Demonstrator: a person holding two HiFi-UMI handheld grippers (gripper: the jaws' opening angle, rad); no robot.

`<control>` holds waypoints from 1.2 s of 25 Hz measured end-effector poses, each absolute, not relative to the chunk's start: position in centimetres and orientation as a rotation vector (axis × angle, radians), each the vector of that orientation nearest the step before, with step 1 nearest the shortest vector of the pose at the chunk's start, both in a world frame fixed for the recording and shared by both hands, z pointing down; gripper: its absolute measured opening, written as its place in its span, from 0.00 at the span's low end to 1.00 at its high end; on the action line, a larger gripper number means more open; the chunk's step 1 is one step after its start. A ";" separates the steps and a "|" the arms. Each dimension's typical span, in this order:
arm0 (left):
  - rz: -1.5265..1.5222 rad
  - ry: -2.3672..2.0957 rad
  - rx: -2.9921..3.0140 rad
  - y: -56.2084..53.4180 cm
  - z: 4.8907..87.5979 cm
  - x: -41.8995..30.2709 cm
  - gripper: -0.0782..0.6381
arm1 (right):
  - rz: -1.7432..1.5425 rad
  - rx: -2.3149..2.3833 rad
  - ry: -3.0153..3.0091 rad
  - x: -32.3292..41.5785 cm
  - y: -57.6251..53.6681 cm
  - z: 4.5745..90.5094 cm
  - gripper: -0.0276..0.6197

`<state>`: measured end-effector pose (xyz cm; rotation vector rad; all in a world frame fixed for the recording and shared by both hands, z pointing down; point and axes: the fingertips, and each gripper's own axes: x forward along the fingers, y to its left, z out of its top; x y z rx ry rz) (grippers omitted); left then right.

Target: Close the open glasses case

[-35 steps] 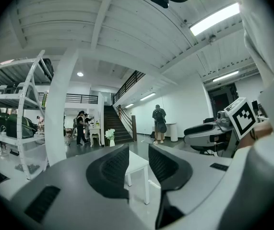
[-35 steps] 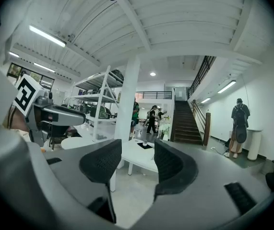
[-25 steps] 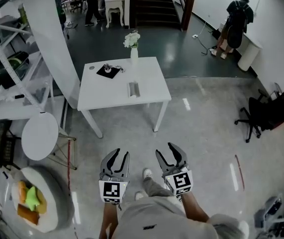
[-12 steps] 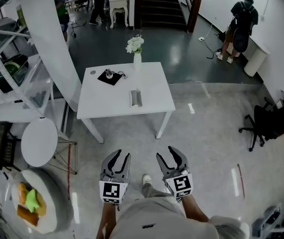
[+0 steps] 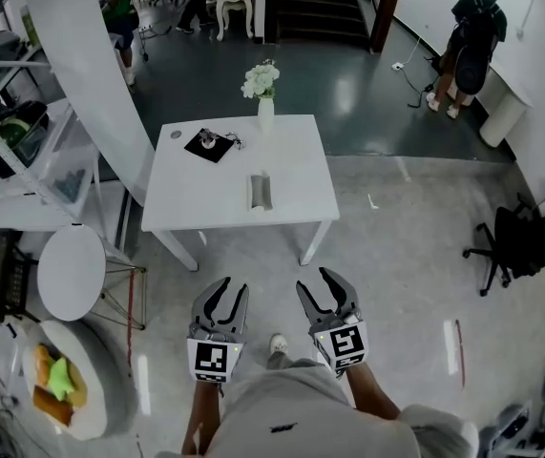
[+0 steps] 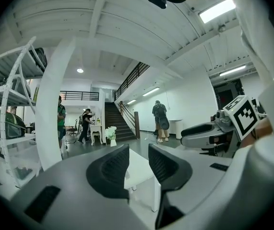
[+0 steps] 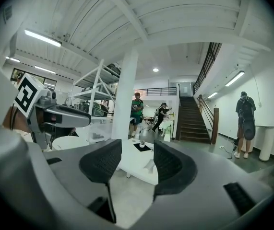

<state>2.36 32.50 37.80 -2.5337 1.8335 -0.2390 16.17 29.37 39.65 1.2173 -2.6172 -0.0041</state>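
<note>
The open grey glasses case (image 5: 260,192) lies near the front middle of the white table (image 5: 296,179). In the right gripper view the case (image 7: 149,165) shows small on that table (image 7: 132,169), between the jaws and far off. My left gripper (image 5: 226,290) and right gripper (image 5: 316,284) hang side by side over the floor, well short of the table's front edge. Both stand open with nothing between their fingers. The left gripper (image 6: 137,152) points at the table (image 6: 139,169); the case is not visible in that view. The right gripper (image 7: 137,147) also points at the table.
A black mat (image 5: 212,144) with a small object and a vase of white flowers (image 5: 264,92) stand at the table's back. A white pillar (image 5: 86,84) and shelving rise to the left, with a round side table (image 5: 72,270) below. An office chair (image 5: 506,246) is right. People stand far back.
The view has shifted forward: the table and case sit a little lower and nearer in the head view. Both grippers keep their place before me and stay open.
</note>
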 end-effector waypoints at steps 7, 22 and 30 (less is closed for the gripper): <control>-0.279 1.873 -2.495 28.5 37.9 3.4 0.30 | 0.019 1.187 -2.637 17.2 25.2 39.6 0.37; -0.272 1.917 -2.460 22.3 38.6 4.0 0.30 | 0.016 1.191 -2.692 17.1 18.1 40.8 0.36; -0.252 1.920 -2.453 18.7 39.3 2.1 0.30 | 0.014 1.177 -2.649 15.5 15.1 41.7 0.36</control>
